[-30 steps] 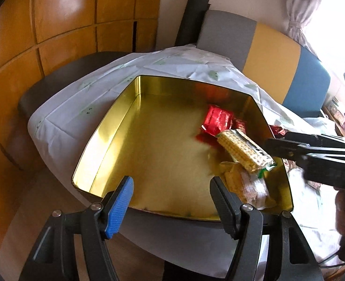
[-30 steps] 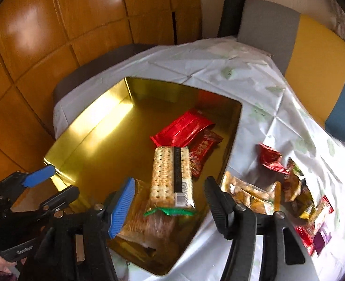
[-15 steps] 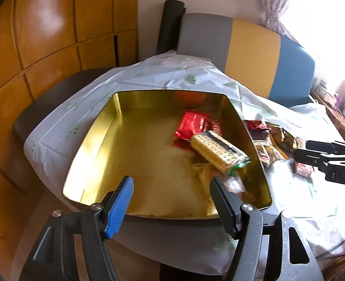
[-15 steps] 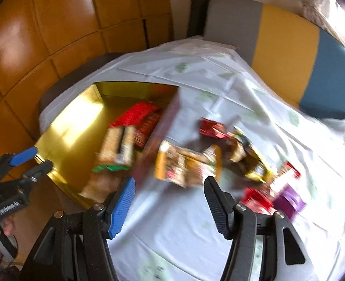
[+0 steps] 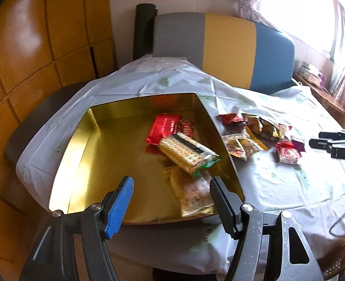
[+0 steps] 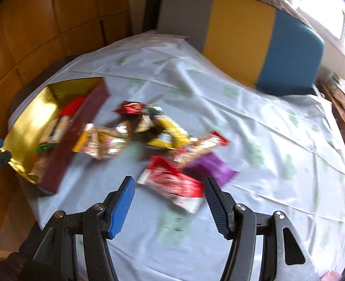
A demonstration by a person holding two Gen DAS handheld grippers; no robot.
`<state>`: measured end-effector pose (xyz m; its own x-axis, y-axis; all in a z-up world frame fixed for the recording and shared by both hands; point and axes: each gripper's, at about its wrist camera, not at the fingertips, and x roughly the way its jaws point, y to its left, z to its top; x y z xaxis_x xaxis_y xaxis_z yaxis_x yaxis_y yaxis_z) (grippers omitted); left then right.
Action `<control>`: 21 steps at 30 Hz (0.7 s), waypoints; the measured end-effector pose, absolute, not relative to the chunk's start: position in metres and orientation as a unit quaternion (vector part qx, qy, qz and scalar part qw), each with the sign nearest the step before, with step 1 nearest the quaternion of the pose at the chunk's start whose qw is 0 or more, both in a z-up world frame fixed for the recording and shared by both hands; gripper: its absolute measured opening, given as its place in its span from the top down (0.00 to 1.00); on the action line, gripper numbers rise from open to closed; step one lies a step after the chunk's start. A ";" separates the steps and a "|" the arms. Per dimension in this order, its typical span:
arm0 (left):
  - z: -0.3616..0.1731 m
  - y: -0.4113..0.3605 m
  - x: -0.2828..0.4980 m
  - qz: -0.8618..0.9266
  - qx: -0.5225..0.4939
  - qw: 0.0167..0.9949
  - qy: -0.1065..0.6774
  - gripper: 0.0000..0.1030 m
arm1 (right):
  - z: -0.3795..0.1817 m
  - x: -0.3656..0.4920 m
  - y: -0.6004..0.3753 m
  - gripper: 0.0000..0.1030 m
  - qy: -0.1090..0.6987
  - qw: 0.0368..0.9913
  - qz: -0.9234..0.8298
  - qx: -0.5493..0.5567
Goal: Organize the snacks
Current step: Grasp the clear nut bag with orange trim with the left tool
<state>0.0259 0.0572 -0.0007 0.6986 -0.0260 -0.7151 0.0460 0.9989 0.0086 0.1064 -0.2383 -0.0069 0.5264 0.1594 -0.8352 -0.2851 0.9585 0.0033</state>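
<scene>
— White tablecloth [image 6: 254,126] is covering a round table, with the gold tin [image 5: 83,154] sitting at its left edge.

— What is changing?

— Right gripper [image 6: 167,197], jaws apart and empty, is swinging away from the tin to the loose snack pile [image 6: 163,138]; the cracker pack [image 5: 186,154] it hovered over is lying inside. Next pickup is starting, I'd judge.

— And the left gripper [image 5: 172,201]?

— Hanging over the tin's near rim, jaws apart, empty. Its view is showing the tin's contents; the right's is showing the red wrapper [image 6: 172,185] between its fingers.
</scene>
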 end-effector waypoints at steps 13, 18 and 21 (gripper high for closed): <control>0.009 -0.014 0.056 -0.181 0.160 0.882 0.406 0.29 | -0.029 0.121 -0.340 0.39 0.490 0.870 0.041 0.036; 0.006 -0.051 0.091 -0.219 0.221 0.857 0.411 0.29 | -0.024 0.121 -0.334 0.39 0.482 0.873 0.065 0.042; -0.005 -0.070 0.114 -0.240 0.244 0.836 0.430 0.29 | -0.023 0.120 -0.330 0.39 0.481 0.873 0.074 0.038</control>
